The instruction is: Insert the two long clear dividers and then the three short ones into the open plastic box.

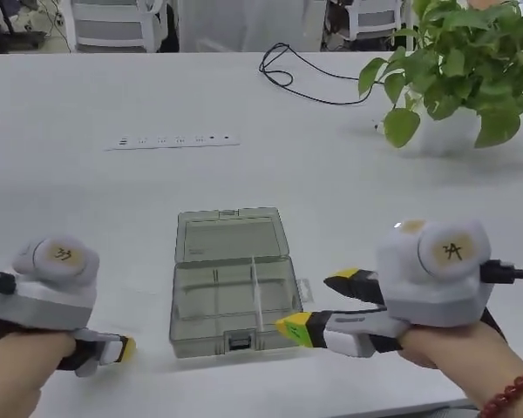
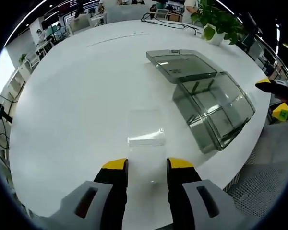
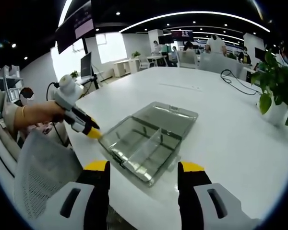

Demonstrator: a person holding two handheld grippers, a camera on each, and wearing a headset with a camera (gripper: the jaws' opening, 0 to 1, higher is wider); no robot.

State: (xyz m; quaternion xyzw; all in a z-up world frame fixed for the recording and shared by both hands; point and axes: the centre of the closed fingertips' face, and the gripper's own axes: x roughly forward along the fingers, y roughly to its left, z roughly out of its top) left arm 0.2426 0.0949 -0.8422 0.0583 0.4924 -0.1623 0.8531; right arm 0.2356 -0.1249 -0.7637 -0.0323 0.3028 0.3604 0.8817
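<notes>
The open clear plastic box (image 1: 231, 300) lies near the table's front edge, its lid (image 1: 231, 235) folded back flat. A clear divider (image 1: 255, 294) stands inside it, running front to back. My right gripper (image 1: 318, 305) is open just right of the box's front corner, and the box (image 3: 144, 141) lies just ahead of its jaws. My left gripper (image 1: 122, 348) is left of the box. Its jaws (image 2: 148, 165) are open and hold nothing. Just ahead of them clear flat divider pieces (image 2: 146, 128) lie on the table, with the box (image 2: 211, 103) further right.
A potted plant (image 1: 458, 70) stands at the back right, with a black cable (image 1: 305, 78) beside it. A white power strip (image 1: 174, 141) lies beyond the box. The table's front edge runs close under both grippers. A mesh chair (image 3: 43, 167) sits below that edge.
</notes>
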